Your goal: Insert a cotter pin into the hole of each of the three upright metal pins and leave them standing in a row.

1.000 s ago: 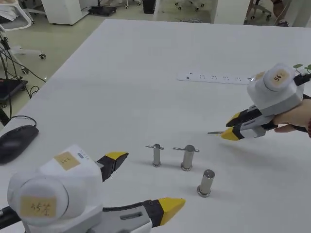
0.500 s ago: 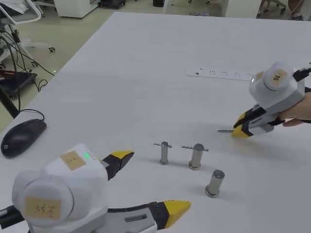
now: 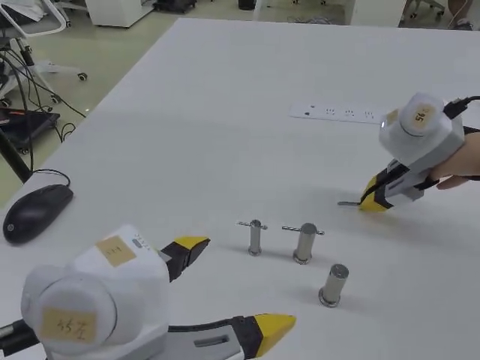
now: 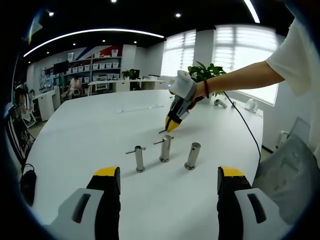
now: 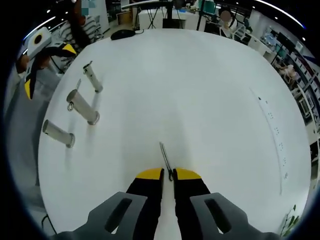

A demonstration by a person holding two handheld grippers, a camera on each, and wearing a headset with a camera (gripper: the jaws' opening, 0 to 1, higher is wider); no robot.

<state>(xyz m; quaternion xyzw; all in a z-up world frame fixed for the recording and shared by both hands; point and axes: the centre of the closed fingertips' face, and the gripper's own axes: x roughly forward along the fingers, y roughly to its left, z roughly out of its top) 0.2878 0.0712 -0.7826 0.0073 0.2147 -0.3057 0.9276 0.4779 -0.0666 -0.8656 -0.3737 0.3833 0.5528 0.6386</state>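
Cotter pin (image 5: pixel 164 155) in grip of right tool (image 5: pixel 168 175), shank out front.

Silver-grey pins (image 3: pixel 303 244) and a cotter pin (image 3: pixel 348 203) are gleaming on a plain white table (image 3: pixel 187 112). The left gripper (image 3: pixel 232 285) and right gripper (image 3: pixel 373 202) are showing white bodies, black jaws and yellow tips. A mouse (image 3: pixel 36 212) is showing black.

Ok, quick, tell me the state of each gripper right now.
Left gripper: open, holding nothing.
Right gripper: shut on a cotter pin.
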